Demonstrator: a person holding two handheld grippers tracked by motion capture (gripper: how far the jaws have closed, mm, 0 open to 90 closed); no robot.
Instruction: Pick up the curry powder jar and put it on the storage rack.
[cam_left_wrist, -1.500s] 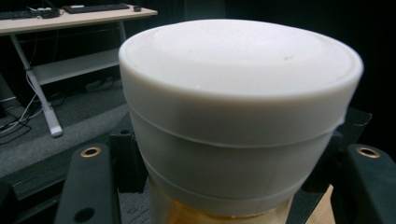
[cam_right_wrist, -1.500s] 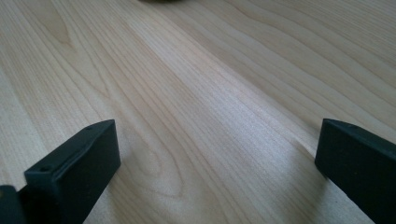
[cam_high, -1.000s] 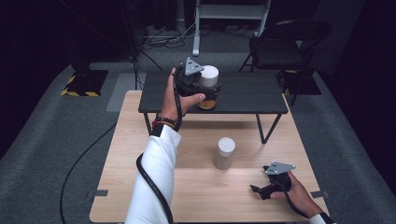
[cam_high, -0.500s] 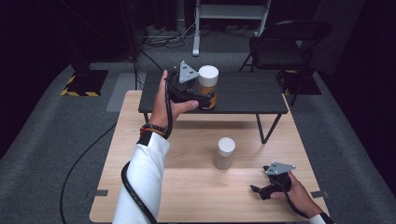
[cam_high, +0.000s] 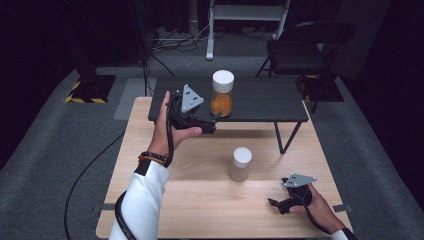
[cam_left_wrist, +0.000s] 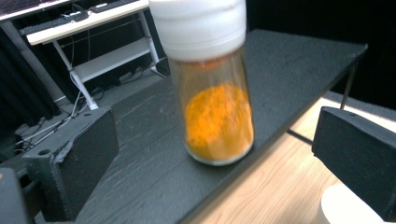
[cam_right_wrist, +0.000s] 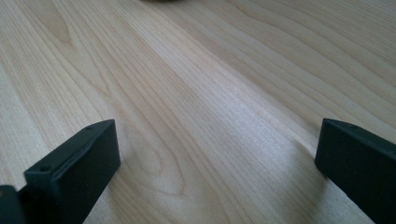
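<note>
The left gripper (cam_high: 214, 120) has backed off toward 7 o'clock from the orange-powder jar (cam_high: 222, 93), jaws now spread and empty, so the glass jar with its ribbed white cap looks placed upright on the matte black shelf (cam_high: 260, 102). The right gripper (cam_high: 276, 204) rests wide apart on pale woodgrain.
</note>
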